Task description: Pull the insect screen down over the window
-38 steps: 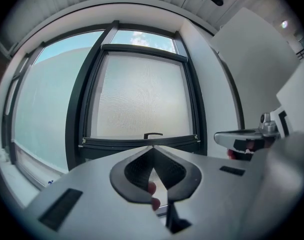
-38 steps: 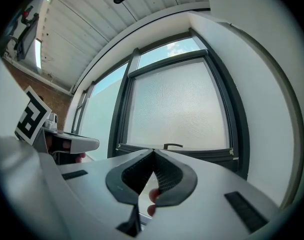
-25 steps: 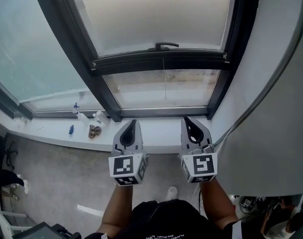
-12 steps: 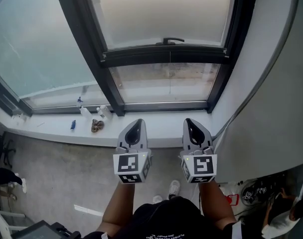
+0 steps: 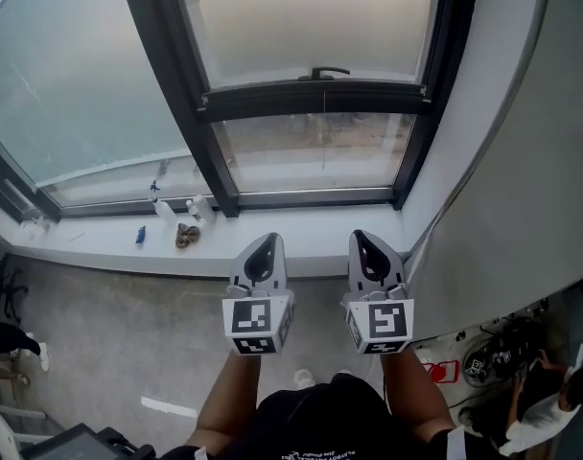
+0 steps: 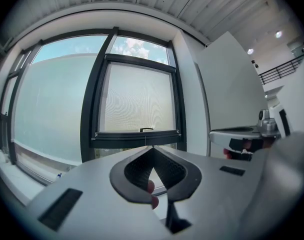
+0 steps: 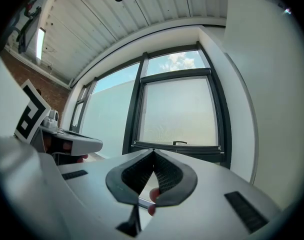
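Approach stage, I judge: left gripper (image 5: 265, 241) and right gripper (image 5: 361, 238), both pressed together and empty, sit well short of the screen handle (image 5: 330, 71) at twelve o'clock. The next move calls for reaching it, opening and gripping.

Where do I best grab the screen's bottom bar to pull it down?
Take the loop handle near the middle of the bottom bar, coming straight in from the room side. It stands proud of the flat bar, and being central should keep the pull even. Open the shut right tongs first.
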`<state>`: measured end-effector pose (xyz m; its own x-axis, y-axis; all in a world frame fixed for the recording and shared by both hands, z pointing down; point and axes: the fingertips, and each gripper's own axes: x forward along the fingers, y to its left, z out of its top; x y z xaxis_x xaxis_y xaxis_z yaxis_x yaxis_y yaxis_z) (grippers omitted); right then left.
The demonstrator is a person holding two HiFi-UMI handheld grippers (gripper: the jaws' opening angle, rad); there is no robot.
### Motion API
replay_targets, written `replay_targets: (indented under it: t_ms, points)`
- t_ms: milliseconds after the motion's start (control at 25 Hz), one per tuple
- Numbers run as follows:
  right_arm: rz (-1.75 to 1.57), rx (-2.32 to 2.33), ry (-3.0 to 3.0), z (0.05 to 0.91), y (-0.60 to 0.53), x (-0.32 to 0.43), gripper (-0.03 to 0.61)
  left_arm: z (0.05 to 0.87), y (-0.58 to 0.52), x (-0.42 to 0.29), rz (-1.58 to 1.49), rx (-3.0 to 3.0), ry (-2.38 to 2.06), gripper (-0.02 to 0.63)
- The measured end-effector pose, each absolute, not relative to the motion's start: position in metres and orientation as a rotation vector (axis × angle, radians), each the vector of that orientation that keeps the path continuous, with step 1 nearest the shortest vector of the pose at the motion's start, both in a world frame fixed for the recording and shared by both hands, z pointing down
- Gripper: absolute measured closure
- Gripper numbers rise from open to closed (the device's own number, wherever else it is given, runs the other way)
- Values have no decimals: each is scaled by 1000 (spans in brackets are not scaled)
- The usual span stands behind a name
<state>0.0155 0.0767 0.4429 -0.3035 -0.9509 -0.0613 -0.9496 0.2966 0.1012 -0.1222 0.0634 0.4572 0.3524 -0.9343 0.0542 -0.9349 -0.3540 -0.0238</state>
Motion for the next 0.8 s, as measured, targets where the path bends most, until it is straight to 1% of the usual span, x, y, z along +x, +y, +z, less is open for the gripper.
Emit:
replay_targets:
  t_ms: [200,800]
  points:
    - [-205,1828,-2531,442,102,27,575,455,85,-106,70,2577,-1790,611]
    - [-212,1841,-2505,441,114,53,577,448,98,-73,90,2584,-1790,611]
